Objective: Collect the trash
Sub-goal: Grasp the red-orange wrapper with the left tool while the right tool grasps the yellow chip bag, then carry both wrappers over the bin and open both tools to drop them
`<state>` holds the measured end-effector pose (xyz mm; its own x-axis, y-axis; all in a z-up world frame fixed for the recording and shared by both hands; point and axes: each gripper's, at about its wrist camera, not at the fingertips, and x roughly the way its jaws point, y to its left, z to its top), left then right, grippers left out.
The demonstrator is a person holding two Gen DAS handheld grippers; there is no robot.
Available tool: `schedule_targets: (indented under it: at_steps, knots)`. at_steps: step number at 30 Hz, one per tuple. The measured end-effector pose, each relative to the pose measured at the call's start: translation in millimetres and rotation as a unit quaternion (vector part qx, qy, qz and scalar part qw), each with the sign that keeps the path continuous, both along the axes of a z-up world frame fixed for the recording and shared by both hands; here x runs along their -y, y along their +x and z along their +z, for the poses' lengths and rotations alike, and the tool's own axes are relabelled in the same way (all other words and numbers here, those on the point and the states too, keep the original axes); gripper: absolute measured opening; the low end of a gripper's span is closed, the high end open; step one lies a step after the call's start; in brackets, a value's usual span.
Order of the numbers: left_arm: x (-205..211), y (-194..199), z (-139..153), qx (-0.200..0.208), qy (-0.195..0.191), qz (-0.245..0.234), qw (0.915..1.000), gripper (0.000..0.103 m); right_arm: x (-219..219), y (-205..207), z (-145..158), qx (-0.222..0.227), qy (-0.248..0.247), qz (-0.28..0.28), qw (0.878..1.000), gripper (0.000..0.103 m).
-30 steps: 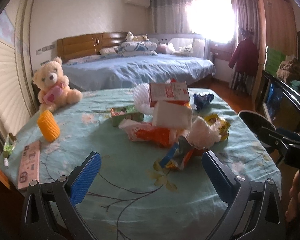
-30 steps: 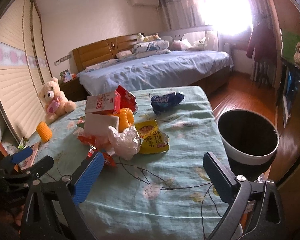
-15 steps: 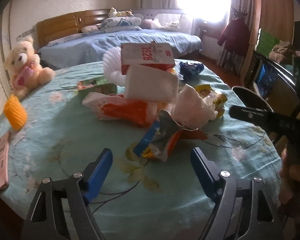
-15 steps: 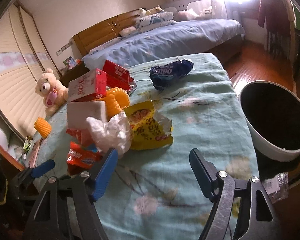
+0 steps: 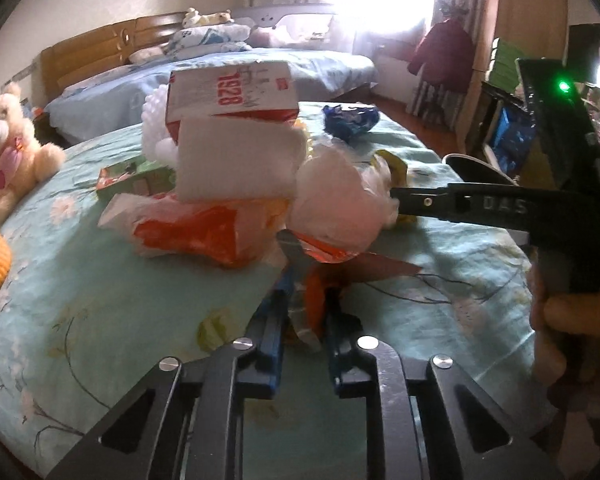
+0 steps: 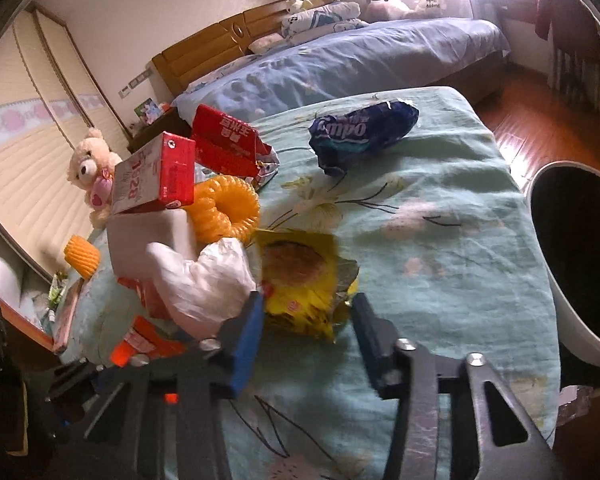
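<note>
Bedroom light floods a worktop draped in a floral cloth, with a bed behind it and a dark bin off its right edge. Trash lies heaped mid-worktop: a white block under a red-and-white carton, an orange bag, a crumpled white bag, a yellow packet, and a blue packet well apart. The left hand-held gripper is clamped on an orange-and-silver wrapper at the heap's near edge. The right hand-held gripper is closing, the yellow packet's near edge between its jaws, the pads apparently not yet pressing. Best to bite deep into the foil, then lift straight up, since the white bag touches the left finger and could drag along. A teddy bear and an orange foam net sit aside, probably not trash.
</note>
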<state>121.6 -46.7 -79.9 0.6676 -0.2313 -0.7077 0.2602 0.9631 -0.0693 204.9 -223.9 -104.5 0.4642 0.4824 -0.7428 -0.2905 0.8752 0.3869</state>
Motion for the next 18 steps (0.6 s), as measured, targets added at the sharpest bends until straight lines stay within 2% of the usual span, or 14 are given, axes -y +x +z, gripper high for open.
schedule_targets:
  at_steps: [8, 18]
  knots:
    - [3, -15, 11, 0.016, -0.009, -0.024, 0.9996, 0.01, 17, -15, 11, 0.016, 0.007, -0.014, 1.0, 0.038]
    - [31, -19, 20, 0.016, -0.016, -0.077, 0.9968, 0.01, 70, -37, 20, 0.017, 0.01, -0.064, 0.998, 0.038]
